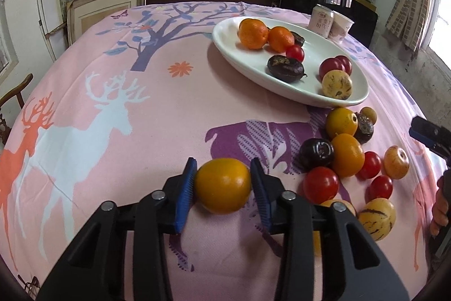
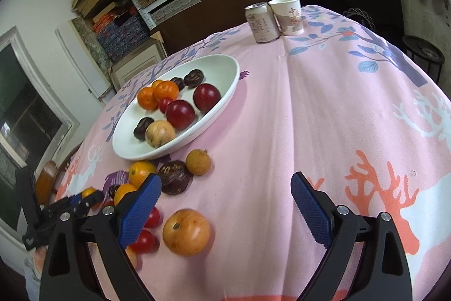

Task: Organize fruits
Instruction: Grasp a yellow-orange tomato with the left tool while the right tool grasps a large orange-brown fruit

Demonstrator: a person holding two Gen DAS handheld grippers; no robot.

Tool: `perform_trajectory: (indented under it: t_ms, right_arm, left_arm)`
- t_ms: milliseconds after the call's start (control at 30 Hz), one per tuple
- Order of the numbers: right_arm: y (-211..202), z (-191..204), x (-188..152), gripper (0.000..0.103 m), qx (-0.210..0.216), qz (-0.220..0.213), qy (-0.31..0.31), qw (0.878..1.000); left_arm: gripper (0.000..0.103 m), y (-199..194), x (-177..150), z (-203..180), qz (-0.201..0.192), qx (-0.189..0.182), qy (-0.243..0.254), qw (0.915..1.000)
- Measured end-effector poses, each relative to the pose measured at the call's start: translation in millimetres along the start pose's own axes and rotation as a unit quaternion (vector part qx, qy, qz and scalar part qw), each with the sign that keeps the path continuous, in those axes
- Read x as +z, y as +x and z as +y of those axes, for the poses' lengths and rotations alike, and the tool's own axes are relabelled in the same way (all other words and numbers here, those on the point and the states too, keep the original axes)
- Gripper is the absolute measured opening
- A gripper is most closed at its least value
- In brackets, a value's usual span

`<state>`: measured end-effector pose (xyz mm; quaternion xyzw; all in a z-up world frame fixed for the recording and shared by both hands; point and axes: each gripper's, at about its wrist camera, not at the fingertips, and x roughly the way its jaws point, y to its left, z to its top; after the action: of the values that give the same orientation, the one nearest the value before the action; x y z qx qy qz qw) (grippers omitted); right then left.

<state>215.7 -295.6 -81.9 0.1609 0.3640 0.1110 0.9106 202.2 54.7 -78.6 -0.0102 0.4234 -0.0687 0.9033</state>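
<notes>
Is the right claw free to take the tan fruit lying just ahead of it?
Probably yes. The right claw stands open and empty, and the tan fruit lies alone on the cloth by its left finger; the red tomatoes sit slightly apart.

Both wrist views look steeply down, close, sharing the white dish (image 1: 225, 31).

Plate (image 1: 225, 33) holds some fruit; loose fruit pile (image 1: 346, 157) just in front of plate; can (image 1: 321, 20) and cup (image 1: 341, 26) behind plate.
</notes>
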Motion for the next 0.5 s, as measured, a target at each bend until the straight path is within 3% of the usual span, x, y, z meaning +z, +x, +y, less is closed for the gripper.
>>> perform_trajectory:
  t_ms: [100,500]
  right_arm:
    - [-8.3,6.5,-10.9,0.087,-0.012,-0.003,-0.025,1.0]
    - [6.0,50.2,-35.5,0.063,-0.028,0.053,-0.142,0.988]
  left_arm:
    - [0.037,-1.0,-1.1,0.3,-0.001,-0.001,-0.001,1.0]
    - [0.037,-2.9,-2.8,-1.0,0.0,0.0,-0.001,1.0]
